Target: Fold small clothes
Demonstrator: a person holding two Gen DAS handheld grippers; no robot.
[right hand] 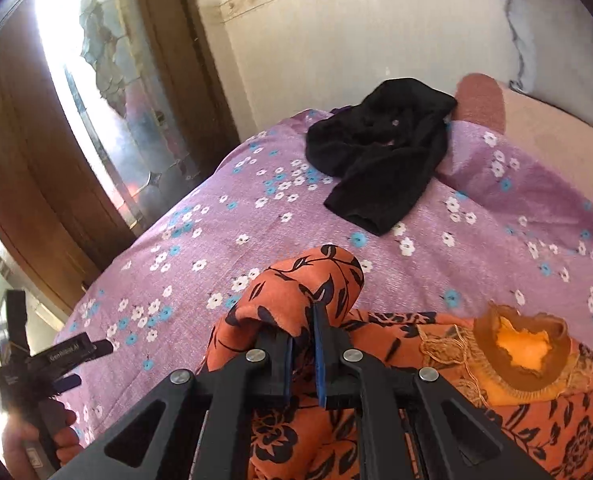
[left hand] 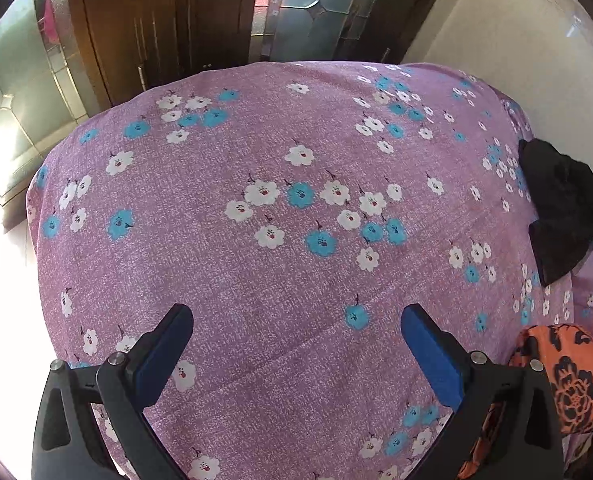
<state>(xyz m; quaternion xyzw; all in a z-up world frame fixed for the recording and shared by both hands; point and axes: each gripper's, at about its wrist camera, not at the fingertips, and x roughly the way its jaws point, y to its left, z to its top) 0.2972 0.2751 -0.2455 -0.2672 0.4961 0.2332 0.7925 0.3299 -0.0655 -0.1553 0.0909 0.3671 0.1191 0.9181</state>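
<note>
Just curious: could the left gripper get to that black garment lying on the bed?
Probably yes. The left gripper is open and empty, and only bare floral bedsheet lies between it and the black garment.

The left gripper (left hand: 296,344) points steeply downward with its jaws spread wide and nothing between its blue pads (left hand: 432,356). The right gripper (right hand: 304,344) tilts downward at a shallower slant, its jaws closed tight, pinching a fold of the orange floral garment (right hand: 296,292) between the pads. The person's left hand (right hand: 36,444) wraps its fingers round the left gripper's handle
</note>
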